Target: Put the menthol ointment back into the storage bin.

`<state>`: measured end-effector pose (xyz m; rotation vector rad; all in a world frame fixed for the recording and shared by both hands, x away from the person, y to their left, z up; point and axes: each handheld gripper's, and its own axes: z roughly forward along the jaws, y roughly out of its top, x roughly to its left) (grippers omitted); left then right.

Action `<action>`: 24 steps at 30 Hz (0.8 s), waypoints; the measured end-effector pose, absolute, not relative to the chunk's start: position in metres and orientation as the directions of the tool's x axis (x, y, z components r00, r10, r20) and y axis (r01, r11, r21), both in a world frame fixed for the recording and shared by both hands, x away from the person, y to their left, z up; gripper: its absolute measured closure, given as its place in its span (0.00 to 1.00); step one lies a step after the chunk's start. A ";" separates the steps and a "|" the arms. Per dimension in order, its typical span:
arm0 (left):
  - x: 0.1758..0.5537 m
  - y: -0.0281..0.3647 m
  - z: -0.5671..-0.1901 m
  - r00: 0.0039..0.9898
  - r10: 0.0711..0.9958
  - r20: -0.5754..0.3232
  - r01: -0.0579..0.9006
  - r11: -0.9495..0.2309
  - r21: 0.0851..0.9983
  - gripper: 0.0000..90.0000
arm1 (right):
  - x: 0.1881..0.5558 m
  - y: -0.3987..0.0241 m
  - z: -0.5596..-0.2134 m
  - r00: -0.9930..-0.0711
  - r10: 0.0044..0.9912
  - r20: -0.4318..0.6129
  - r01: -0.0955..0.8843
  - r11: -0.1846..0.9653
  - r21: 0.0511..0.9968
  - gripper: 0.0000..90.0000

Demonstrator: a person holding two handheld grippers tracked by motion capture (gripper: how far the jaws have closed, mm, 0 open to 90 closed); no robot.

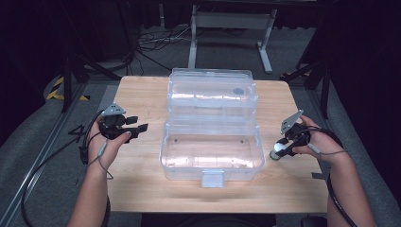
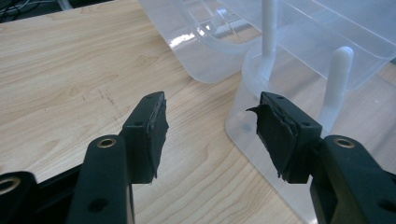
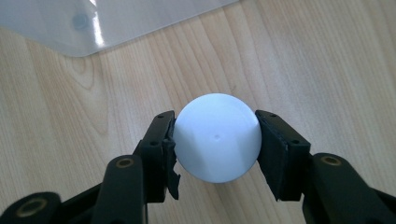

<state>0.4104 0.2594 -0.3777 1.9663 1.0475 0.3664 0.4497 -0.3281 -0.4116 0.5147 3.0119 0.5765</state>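
Right gripper view puts the right gripper (image 3: 215, 140) low over the wooden table (image 3: 327, 60), its two black pads pressed against opposite sides of a white ball (image 3: 217, 137), so it is closed on the ball across its widest part. The ball looks smooth, hard and hollow, probably very light, like a table-tennis ball; a smooth round shell of that kind could squirt out of flat pads if they sat above or below its widest line, so this hold across the middle seems the right one, with only gentle pressure needed. Beyond the jaws and up to their left lies a corner of the clear plastic box (image 3: 93, 23). From the high view the ball (image 1: 278, 150) sits just beside the box's right wall (image 1: 261, 151), with the box open and its lid (image 1: 213, 90) folded back away from the person. On the far side of the box, the left gripper (image 1: 138, 126) is held above the table, jaws spread with nothing between them.
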 end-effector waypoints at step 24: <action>0.408 0.265 -0.372 0.600 0.791 -0.120 0.520 -0.272 0.809 0.49 | 0.451 -0.305 -0.361 -0.959 0.284 -0.009 0.263 0.899 0.351 0.56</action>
